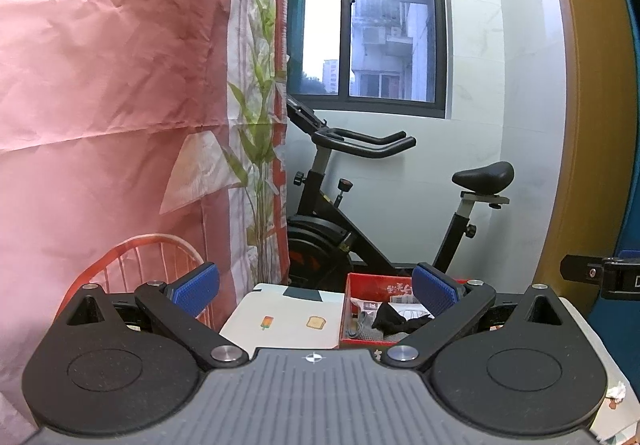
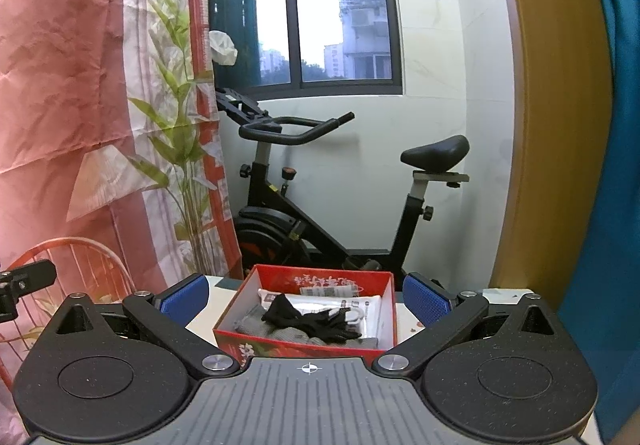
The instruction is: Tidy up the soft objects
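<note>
Right wrist view: right tool [image 2: 306, 295] spread wide, empty, raised just short of red box [image 2: 280, 345]. Inside box: black glove [image 2: 316, 319] on grey cloth [image 2: 280, 333], white packet [image 2: 320, 299] behind. Left tool [image 1: 316, 287] also wide, empty, left of box. Box on desk [image 1: 280, 321]. Judgement: soft items already boxed; little left, nothing loose visible.

Red cardboard box [image 2: 308, 345], faintly glossy print outside, grey matt inside. Black knit glove [image 2: 316, 319], soft, matt; grey ribbed cloth [image 2: 288, 333] beneath it. Crinkly plastic packet [image 2: 320, 299], shiny. Blue finger pads [image 2: 424, 301], rubbery, finely textured. Matt black plastic gripper links, brushed metal pivots. Creased pink paper backdrop [image 1: 100, 65]. Smooth white tabletop [image 1: 280, 321], matt.
</note>
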`<control>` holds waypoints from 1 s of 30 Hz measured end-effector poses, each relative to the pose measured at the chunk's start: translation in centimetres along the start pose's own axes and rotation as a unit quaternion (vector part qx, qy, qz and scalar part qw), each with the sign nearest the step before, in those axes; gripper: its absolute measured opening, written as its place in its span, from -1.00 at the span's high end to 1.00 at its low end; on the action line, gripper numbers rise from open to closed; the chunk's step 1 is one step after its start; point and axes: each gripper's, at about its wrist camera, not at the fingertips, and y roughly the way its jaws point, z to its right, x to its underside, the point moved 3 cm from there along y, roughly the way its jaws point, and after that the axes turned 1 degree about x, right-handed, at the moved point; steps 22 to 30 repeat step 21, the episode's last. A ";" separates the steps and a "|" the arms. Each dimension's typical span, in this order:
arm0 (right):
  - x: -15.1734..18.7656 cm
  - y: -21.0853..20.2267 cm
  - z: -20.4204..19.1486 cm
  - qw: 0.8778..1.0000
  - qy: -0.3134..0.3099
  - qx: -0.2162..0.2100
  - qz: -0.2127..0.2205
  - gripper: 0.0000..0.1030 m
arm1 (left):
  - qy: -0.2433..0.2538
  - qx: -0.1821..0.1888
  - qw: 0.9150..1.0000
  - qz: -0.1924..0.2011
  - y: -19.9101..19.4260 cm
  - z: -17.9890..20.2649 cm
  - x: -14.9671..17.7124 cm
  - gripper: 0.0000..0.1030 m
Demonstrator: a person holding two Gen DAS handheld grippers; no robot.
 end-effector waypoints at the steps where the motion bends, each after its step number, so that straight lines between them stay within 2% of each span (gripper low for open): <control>1: 0.0 0.0 0.0 1.000 0.000 0.000 -0.001 -0.99 | 0.000 -0.001 1.000 0.002 -0.1 0.1 0.0 -1.00; 30: 0.5 0.4 0.0 1.000 -0.006 0.004 -0.005 -0.99 | 0.005 -0.001 1.000 0.006 -0.2 0.0 0.0 -1.00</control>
